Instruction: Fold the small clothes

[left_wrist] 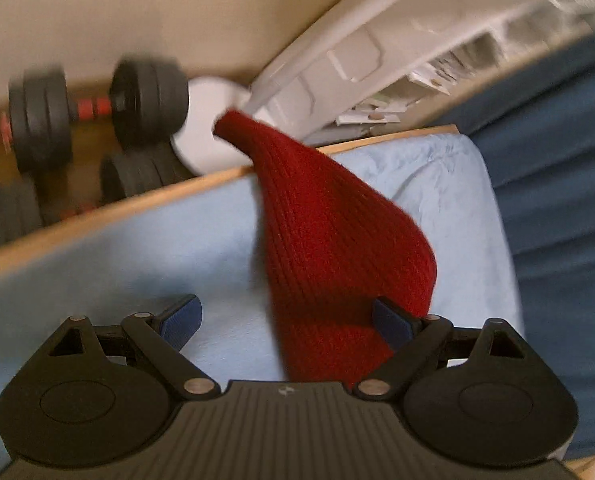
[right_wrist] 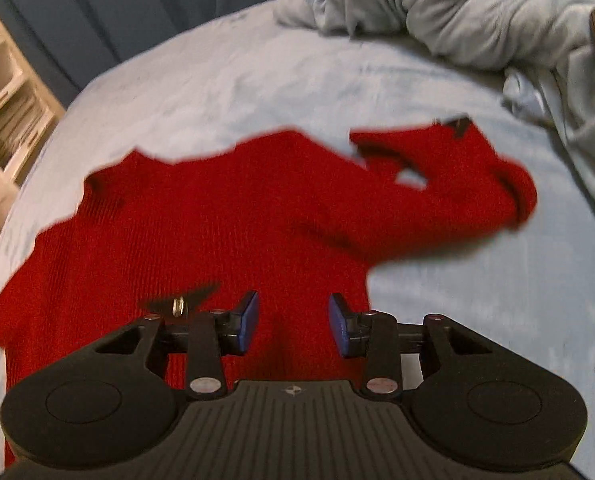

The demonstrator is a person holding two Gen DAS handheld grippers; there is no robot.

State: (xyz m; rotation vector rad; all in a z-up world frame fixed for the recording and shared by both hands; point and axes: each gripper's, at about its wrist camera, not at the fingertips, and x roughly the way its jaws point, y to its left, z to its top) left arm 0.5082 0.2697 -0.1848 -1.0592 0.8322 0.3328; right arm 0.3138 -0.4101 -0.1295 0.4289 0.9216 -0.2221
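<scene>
**Red sweater half-spread on the blue bed, both grippers over it**

In the left wrist view, the wooden bed edge (left_wrist: 109,208) runs diagonally from lower left to upper right. Beyond it, in the upper left, lie dumbbells (left_wrist: 93,108) and a white round base (left_wrist: 201,128); a white shelf unit (left_wrist: 377,52) fills the upper middle and a dark blue curtain (left_wrist: 557,160) the right side. The light blue sheet (left_wrist: 137,264) is bare to the left of the garment.

In the right wrist view, the sheet lies open above and to the right of the garment, up to a bunched grey blanket (right_wrist: 477,12) at upper right.

The red knit sweater (right_wrist: 225,216) lies on the sheet, body rumpled, 1 sleeve bent toward the right. In the left wrist view a ribbed part (left_wrist: 329,248) tapers up past the bed edge.

The left gripper (left_wrist: 287,322) has its fingers spread wide, knit beside the right pad; I cannot tell if it touches. The right gripper (right_wrist: 293,324) has its 2 fingers partly apart over the knit, pinching nothing.
</scene>
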